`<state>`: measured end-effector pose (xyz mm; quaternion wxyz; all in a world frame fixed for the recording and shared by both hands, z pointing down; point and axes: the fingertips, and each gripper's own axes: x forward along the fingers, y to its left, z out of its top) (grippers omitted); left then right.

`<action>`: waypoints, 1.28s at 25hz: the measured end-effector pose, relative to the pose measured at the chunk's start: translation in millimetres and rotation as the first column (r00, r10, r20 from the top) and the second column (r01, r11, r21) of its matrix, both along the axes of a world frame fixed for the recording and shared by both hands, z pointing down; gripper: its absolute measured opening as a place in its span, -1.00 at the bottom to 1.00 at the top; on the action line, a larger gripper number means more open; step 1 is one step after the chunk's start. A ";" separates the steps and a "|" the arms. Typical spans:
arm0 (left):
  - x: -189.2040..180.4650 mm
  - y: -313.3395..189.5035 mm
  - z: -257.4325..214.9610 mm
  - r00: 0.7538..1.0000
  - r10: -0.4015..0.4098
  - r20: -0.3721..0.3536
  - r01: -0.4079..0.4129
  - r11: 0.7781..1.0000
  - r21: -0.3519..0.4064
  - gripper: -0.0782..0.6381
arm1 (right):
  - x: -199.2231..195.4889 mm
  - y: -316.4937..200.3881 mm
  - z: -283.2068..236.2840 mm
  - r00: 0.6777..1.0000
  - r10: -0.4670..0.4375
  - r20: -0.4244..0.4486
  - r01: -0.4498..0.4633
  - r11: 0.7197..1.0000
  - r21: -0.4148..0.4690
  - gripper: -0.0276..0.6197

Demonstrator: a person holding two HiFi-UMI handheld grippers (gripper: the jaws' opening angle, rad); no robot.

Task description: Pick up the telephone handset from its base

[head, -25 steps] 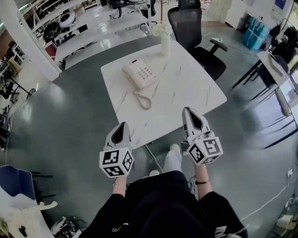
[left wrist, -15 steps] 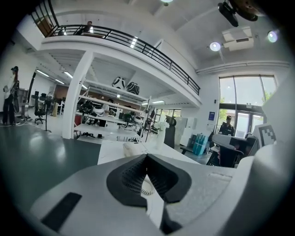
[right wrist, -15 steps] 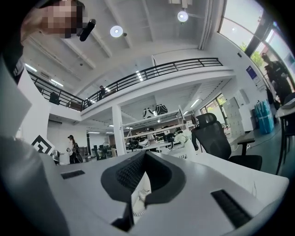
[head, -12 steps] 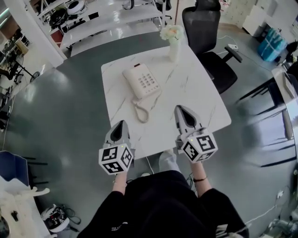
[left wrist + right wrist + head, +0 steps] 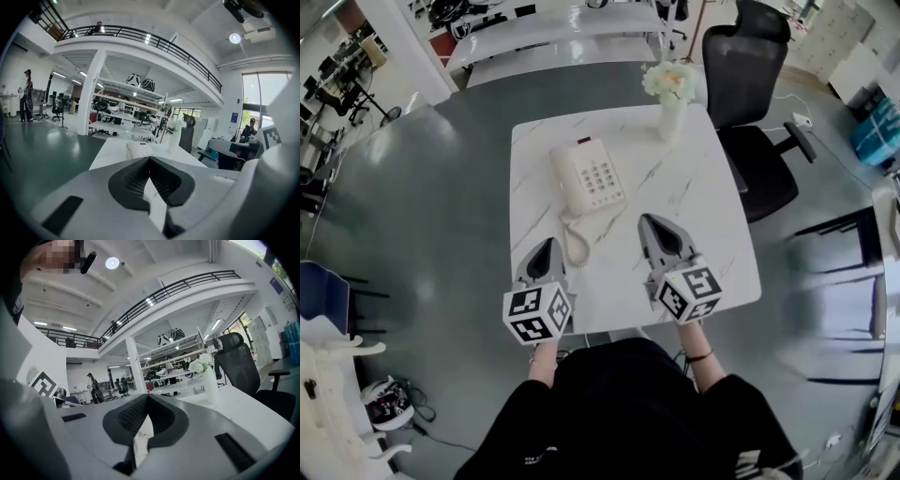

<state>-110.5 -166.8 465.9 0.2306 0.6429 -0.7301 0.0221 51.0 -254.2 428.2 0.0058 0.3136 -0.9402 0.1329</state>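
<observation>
Left tool (image 5: 546, 246): jaws together at the tips, nothing between them, touching nothing. It sits lower left of centre in the head view, at the near edge of the desk (image 5: 722, 234).

Right tool (image 5: 649, 221): jaws likewise closed and empty, held over the desk, lower right of centre.

Handset (image 5: 566, 180) lies on the telephone base (image 5: 598, 173), upper centre of the desk, apart from both tools.

Coiled cord (image 5: 575, 242) appears just right of the left tool's tip.
</observation>
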 end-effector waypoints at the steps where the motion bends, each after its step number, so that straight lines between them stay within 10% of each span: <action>1: 0.4 -3.7 2.0 1.000 -0.017 0.005 0.017 1.000 -0.007 -0.79 | -2.7 -5.0 3.2 1.000 -0.020 -0.002 0.020 1.000 -0.006 -0.94; 11: -9.7 -42.3 14.6 0.993 -0.105 0.054 0.107 0.994 -0.035 -0.79 | -27.5 -45.1 33.7 0.989 -0.144 -0.041 0.143 0.989 -0.041 -0.94; 23: -28.2 -122.0 61.2 0.993 -0.114 0.013 0.115 0.987 -0.111 -0.78 | -61.7 -115.5 65.0 0.997 -0.071 -0.040 0.069 0.996 -0.059 -0.94; 32: -40.8 -166.9 103.7 0.981 -0.185 -0.050 0.173 0.967 -0.189 -0.38 | -78.6 -148.7 92.4 0.999 -0.029 -0.029 0.026 0.993 -0.113 -0.94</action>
